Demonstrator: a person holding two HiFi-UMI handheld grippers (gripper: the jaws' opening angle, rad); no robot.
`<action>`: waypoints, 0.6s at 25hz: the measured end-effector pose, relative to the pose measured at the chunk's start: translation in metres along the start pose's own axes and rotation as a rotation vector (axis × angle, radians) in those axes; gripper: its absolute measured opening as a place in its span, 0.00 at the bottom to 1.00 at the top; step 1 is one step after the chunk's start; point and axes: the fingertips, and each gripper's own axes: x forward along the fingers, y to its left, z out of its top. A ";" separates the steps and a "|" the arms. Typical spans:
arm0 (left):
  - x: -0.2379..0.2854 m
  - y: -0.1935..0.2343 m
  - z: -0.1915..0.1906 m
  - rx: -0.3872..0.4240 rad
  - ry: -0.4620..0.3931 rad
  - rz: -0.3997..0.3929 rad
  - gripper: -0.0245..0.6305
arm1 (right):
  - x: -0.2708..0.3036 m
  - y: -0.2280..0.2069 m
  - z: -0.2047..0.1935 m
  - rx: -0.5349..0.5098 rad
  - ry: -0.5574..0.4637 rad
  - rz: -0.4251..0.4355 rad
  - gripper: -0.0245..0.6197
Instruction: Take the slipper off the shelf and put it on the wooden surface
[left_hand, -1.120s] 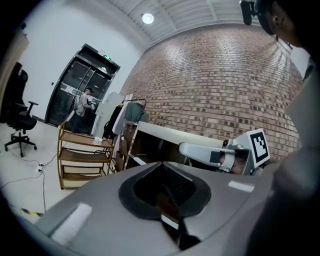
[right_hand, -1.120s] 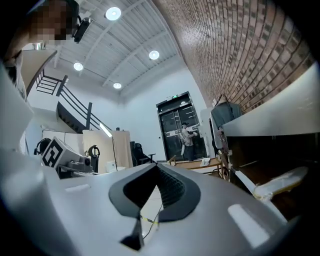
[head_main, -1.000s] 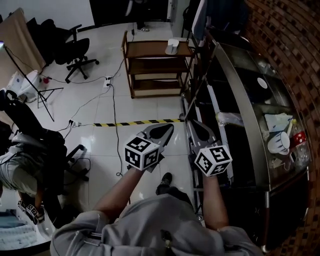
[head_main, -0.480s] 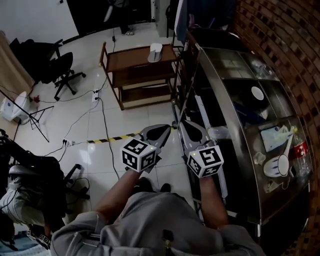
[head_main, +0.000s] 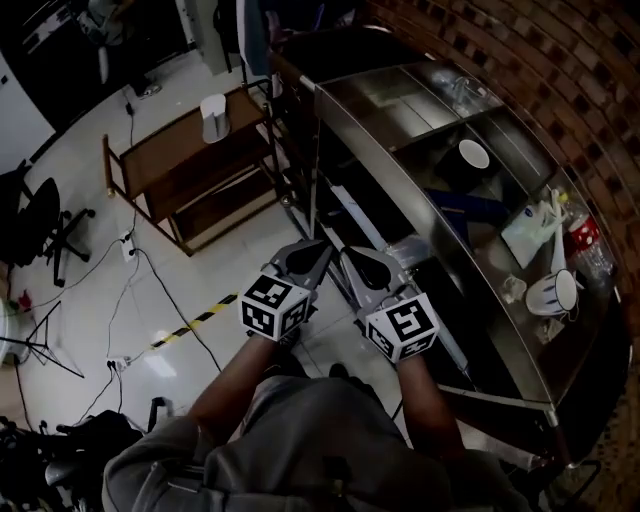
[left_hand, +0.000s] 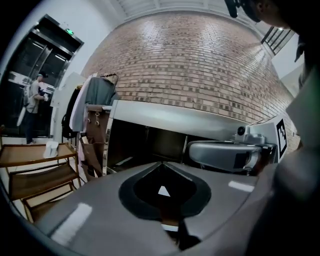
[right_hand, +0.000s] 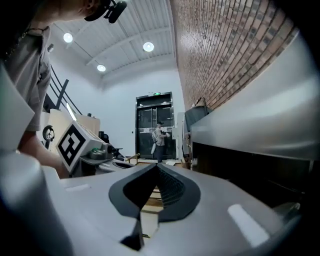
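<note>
Approach stage, as judged. The left tool (head_main: 318, 250) and right tool (head_main: 350, 256) are held side by side before the person, each with its jaws pressed together on nothing, tips near the front rail of the metal shelf (head_main: 350, 136). The slipper cannot be picked out for certain. A white object (head_main: 213, 118) lies on top of the wooden rack (head_main: 165, 155), well apart from both tools, and may be it; the shelf's dark lower levels are unreadable. The next move likely calls for locating the slipper, spreading one tool's jaws and reaching to it. The shelf's top compartments hold a white bowl (head_main: 473, 153), a white cup (head_main: 553, 292) and a red packet (head_main: 582, 232).
</note>
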 end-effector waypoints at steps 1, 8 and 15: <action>0.008 0.002 -0.002 0.005 0.015 -0.036 0.04 | 0.001 -0.004 -0.001 0.000 0.003 -0.027 0.04; 0.063 -0.017 -0.013 0.072 0.107 -0.307 0.04 | -0.020 -0.043 -0.015 0.051 0.052 -0.336 0.04; 0.101 -0.054 -0.038 0.134 0.194 -0.481 0.04 | -0.077 -0.062 -0.042 0.149 0.103 -0.626 0.04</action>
